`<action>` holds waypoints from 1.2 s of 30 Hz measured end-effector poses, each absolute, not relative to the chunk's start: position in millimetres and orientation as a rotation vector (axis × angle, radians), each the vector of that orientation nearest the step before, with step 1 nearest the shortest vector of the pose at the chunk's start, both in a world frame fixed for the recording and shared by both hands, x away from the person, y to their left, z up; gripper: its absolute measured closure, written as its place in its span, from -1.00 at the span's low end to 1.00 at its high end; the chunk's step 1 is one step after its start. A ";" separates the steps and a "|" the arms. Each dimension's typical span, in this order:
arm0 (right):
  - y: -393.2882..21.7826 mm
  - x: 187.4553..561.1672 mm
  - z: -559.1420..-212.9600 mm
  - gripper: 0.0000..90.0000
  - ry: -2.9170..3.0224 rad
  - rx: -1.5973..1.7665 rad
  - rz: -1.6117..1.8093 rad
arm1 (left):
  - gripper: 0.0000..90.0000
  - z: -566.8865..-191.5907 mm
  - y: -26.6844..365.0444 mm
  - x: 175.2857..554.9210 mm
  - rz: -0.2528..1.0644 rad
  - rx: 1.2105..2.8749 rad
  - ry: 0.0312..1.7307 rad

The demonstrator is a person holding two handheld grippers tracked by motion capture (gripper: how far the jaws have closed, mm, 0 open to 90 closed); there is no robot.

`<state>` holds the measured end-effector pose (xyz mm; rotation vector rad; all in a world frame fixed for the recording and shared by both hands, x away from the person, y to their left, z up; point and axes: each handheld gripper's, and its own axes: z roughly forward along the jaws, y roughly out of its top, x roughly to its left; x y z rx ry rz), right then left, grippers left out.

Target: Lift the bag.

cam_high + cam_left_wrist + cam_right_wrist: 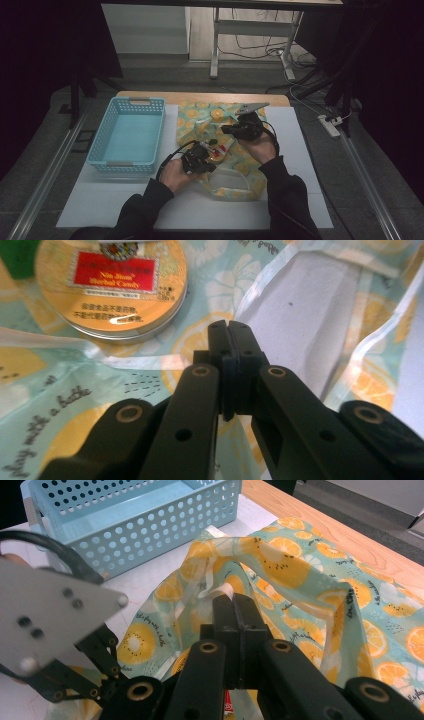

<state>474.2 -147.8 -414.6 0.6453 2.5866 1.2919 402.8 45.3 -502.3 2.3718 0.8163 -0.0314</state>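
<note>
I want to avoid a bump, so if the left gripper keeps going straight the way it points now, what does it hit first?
Most likely the lemon-print bag lying just past the tips of the left gripper. The round gold candy tin sits off to the side of that line, though depth is hard to judge.

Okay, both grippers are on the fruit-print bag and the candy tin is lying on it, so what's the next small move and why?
Probably lift the right gripper a little higher to widen the bag's mouth. It is shut on a fold of the bag's edge, held up off the table, while the left gripper is shut low beside the candy tin. The blue basket stands empty nearby, perhaps the tin's destination.
</note>
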 end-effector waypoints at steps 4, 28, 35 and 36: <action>-148.0 473.8 -413.9 1.00 2.587 0.644 1.292 | 0.99 -495.8 51.7 404.6 -0.062 2.346 0.836; -148.1 467.9 -395.6 1.00 2.623 0.622 1.338 | 1.00 -439.5 78.5 405.1 -0.075 2.224 0.762; -146.5 465.9 -383.0 1.00 2.621 0.597 1.335 | 1.00 -419.5 88.9 409.3 -0.074 2.189 0.756; -146.1 465.6 -381.0 1.00 2.620 0.594 1.339 | 1.00 -416.0 90.5 409.7 -0.072 2.183 0.755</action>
